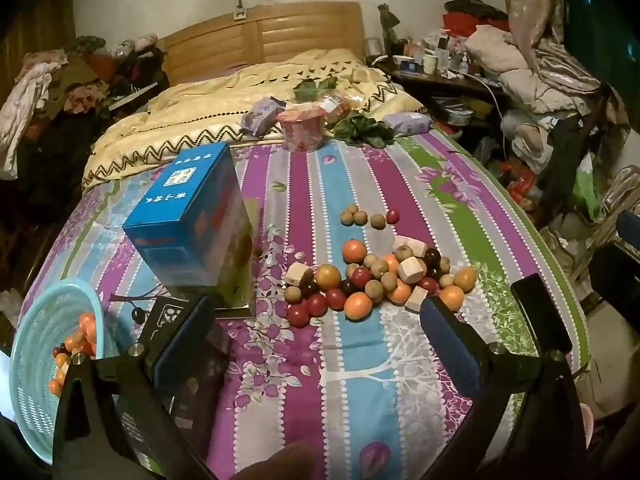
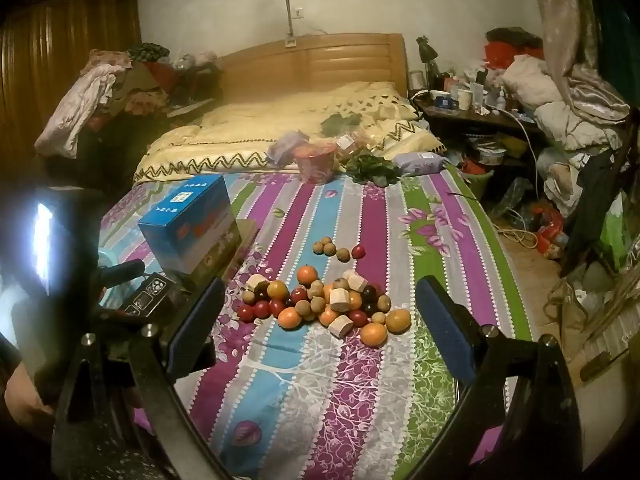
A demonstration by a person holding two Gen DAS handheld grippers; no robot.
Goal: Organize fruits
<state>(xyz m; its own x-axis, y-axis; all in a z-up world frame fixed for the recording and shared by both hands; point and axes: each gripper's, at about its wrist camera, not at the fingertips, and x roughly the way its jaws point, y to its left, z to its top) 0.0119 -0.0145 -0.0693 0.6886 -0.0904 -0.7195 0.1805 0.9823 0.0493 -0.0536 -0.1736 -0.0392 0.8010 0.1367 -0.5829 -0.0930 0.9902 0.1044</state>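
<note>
1. Left tool (image 1: 316, 334) wide open, empty, hanging above the bed (image 1: 360, 380)
2. Right tool (image 2: 320, 334) likewise spread, gripping nothing
3. Fruit pile (image 1: 372, 276) ahead of both tools, lying crosswise on the striped sheet
4. Blue basket (image 1: 40, 360) low on the left, nearer the left tool, already holding some fruit

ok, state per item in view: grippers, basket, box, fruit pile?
left gripper: open, nothing between the fingers
right gripper: open, nothing between the fingers
turquoise basket: tilted, some fruit already inside
blue box: closed, standing on the striped bedsheet
fruit pile: loose on the sheet, wooden blocks mixed in
four small fruits: apart, behind the pile
</note>
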